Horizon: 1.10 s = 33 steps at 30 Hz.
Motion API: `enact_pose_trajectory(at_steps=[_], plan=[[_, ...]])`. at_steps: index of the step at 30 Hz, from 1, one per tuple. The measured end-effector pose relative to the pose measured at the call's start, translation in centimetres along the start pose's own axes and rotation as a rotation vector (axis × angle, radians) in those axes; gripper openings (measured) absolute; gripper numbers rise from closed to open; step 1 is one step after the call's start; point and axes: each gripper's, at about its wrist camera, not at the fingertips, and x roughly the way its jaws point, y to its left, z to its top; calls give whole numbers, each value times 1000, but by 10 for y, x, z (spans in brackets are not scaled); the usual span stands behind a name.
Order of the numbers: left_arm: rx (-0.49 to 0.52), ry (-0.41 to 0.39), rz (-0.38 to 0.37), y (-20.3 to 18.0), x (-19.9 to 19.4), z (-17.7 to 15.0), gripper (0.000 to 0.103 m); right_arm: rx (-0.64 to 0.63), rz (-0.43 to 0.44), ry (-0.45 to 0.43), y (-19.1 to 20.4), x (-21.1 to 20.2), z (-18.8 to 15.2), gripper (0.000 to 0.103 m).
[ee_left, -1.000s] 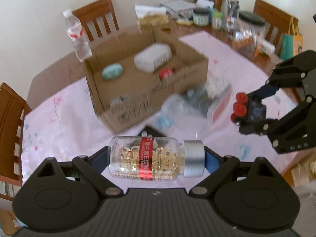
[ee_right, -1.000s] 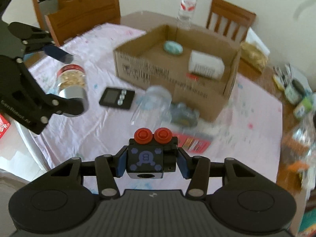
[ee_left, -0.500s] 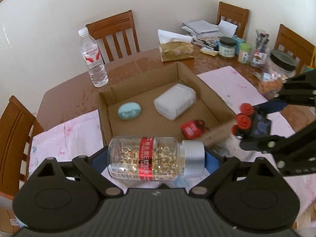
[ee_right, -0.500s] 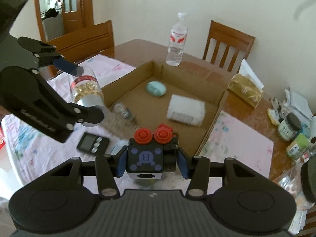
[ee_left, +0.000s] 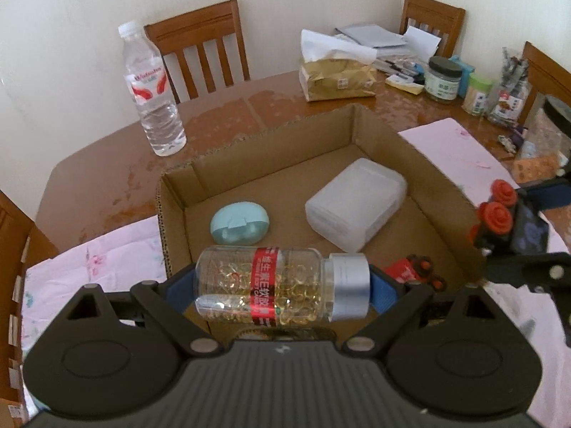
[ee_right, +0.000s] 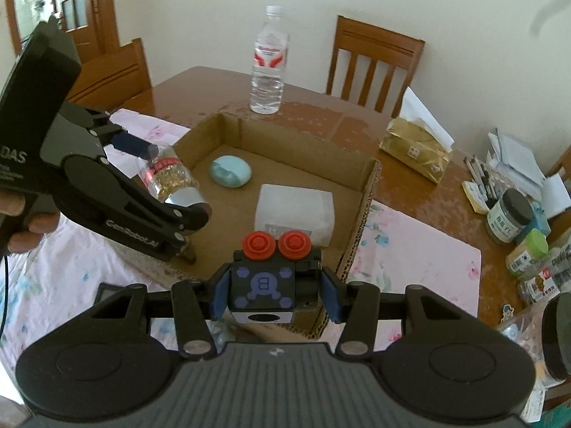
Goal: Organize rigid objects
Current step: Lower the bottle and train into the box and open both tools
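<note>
The open cardboard box holds three things: one teal oval case at far left, one white plastic box to its right, and one small red item near the front wall. The left gripper is clamped on one capsule bottle, lying sideways above the box's near edge, while the right gripper grips one black cube with two red knobs over the near right corner

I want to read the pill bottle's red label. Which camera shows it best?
The left wrist view: the pill bottle lies sideways close up, red label facing the camera. The right wrist view shows it small, angled and partly hidden by the left gripper.
</note>
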Motion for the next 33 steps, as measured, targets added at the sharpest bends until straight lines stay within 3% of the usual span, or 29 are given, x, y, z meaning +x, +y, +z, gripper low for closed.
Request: enact_pose_trajectory(at_steps=[5,14,30,32,33], plan=[[-41,-21,20,9,14,4,95,32,-11,11,-4,12,9,56],[-119,-69,22,30,-10,-2,96,58,-20,-6,-12,28,32,56],[-243,46,97,49,-63,-82,97,117,-38,21,-27,110,96,56],[-259,51,111,51,-66,-89,97,112,-38,30,-25,120,101,59],[-266,51,115,52,-67,-91,97,109,-42,26,-24,121,102,72]])
